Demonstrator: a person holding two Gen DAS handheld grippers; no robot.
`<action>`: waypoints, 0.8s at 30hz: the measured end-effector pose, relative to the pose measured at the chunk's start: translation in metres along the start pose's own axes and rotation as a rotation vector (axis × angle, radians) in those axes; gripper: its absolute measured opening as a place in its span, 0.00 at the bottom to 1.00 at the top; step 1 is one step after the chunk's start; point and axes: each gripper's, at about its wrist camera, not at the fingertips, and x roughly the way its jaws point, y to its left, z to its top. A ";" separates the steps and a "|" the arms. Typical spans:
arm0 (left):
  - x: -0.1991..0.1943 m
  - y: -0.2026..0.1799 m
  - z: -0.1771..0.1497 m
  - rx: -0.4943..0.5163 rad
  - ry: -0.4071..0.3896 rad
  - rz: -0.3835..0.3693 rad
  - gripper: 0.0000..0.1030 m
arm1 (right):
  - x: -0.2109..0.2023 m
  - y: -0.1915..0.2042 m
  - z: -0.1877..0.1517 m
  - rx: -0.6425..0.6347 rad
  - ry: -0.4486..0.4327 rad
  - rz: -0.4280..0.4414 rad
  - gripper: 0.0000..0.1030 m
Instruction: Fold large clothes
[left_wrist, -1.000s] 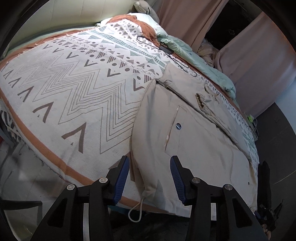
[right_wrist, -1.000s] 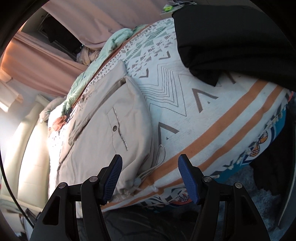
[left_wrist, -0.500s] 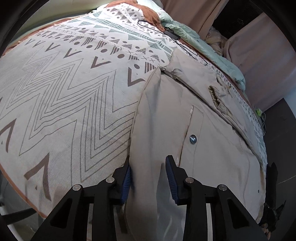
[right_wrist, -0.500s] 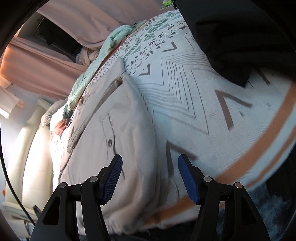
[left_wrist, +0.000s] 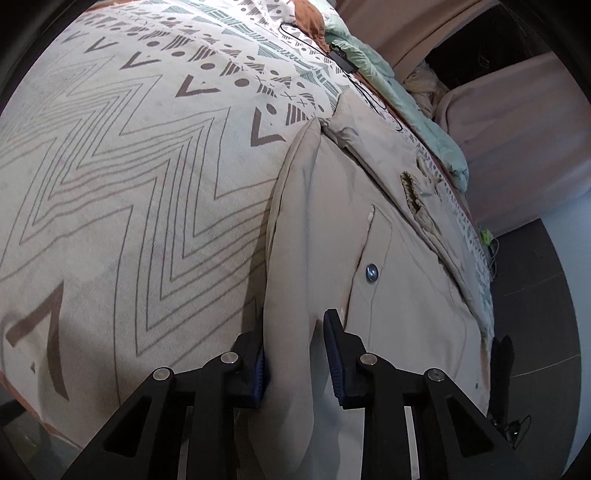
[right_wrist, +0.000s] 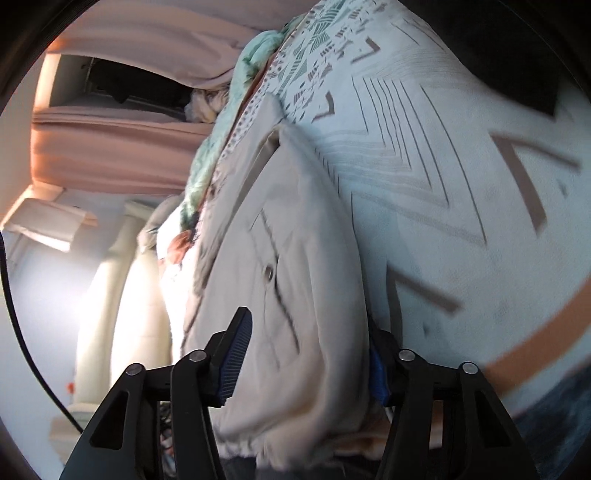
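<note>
A beige jacket (left_wrist: 388, 236) with a snap button pocket lies folded on a patterned bedspread (left_wrist: 129, 166). My left gripper (left_wrist: 295, 354) straddles the jacket's left folded edge near the hem, jaws partly closed with cloth between them. In the right wrist view the same jacket (right_wrist: 295, 258) fills the middle. My right gripper (right_wrist: 306, 358) is open wide around the jacket's right edge near the hem, cloth between its pads.
A black garment (right_wrist: 517, 55) lies at the far right of the bed. A mint quilt (left_wrist: 406, 96) and a black cable (left_wrist: 343, 59) lie beyond the jacket. Pink curtains (left_wrist: 517, 129) hang behind. The bed's edge and dark floor (left_wrist: 554, 332) are close.
Both grippers have moved forward onto the jacket's hem corners. The left jaws have narrowed around the folded edge. The right jaws stay wide, now with cloth between them.
</note>
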 end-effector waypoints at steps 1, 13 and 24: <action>-0.003 0.002 -0.005 -0.013 0.007 -0.019 0.28 | -0.001 -0.002 -0.005 0.005 0.009 0.018 0.53; -0.010 0.003 -0.033 -0.035 0.059 -0.107 0.28 | 0.008 0.008 -0.028 -0.006 -0.010 0.028 0.53; -0.016 0.006 -0.040 -0.088 -0.020 -0.130 0.06 | 0.007 0.012 -0.032 0.030 -0.069 -0.058 0.10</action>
